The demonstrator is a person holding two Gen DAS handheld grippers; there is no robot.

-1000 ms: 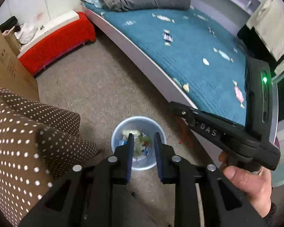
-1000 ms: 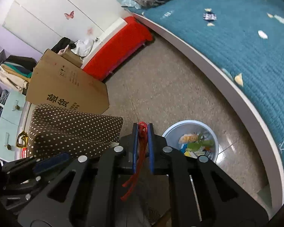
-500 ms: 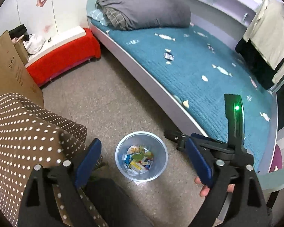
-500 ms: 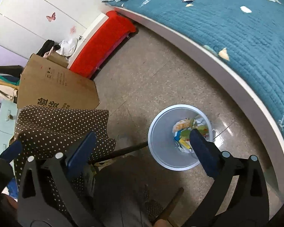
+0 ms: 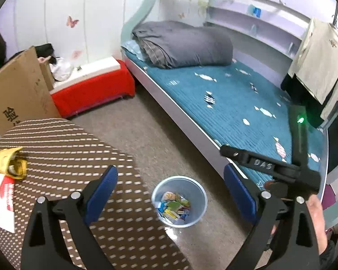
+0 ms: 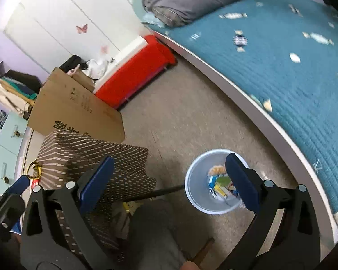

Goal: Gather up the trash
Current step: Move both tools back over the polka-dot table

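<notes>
trash (image 5: pixel 174 207) sits in bin (image 5: pixel 200 193) on floor beside bed (image 5: pixel 236 103). your left gripper (image 5: pixel 171 193) above bin, fingers opening, nothing between. your right gripper (image 6: pixel 169 180) spread wide, empty.

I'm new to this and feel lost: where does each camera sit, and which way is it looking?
Left wrist: on the left gripper, looking down past its opening fingers at the trash bin; the right gripper and a hand show.
Right wrist: on the right gripper, fingers wide, empty, above the bin; the left gripper shows.
Both share bin, polka-dot table, bed.
</notes>
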